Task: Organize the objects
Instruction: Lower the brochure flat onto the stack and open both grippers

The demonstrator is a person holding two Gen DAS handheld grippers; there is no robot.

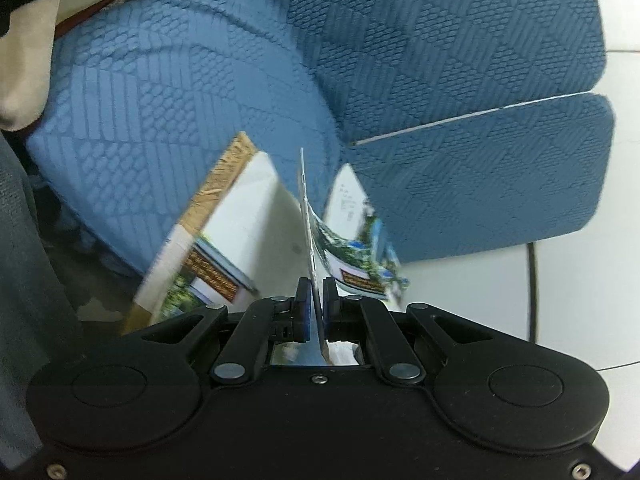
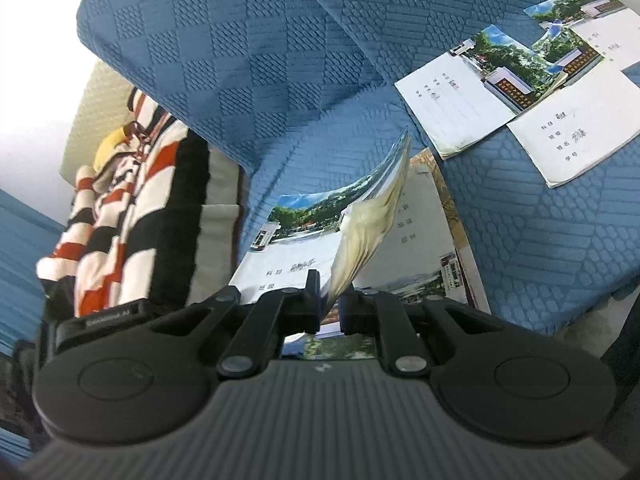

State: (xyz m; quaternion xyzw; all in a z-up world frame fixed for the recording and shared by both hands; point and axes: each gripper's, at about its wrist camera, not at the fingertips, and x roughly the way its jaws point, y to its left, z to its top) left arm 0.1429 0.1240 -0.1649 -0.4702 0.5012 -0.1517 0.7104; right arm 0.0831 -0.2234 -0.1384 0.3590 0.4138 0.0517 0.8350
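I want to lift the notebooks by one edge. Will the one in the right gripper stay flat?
Probably not. The notebook in the right gripper already bows, its pages fanning apart, so it looks floppy. It seems thin and light; one cover may droop or swing.

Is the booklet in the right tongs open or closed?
Open: the booklet hangs from the right tongs with its yellowed pages fanned apart.
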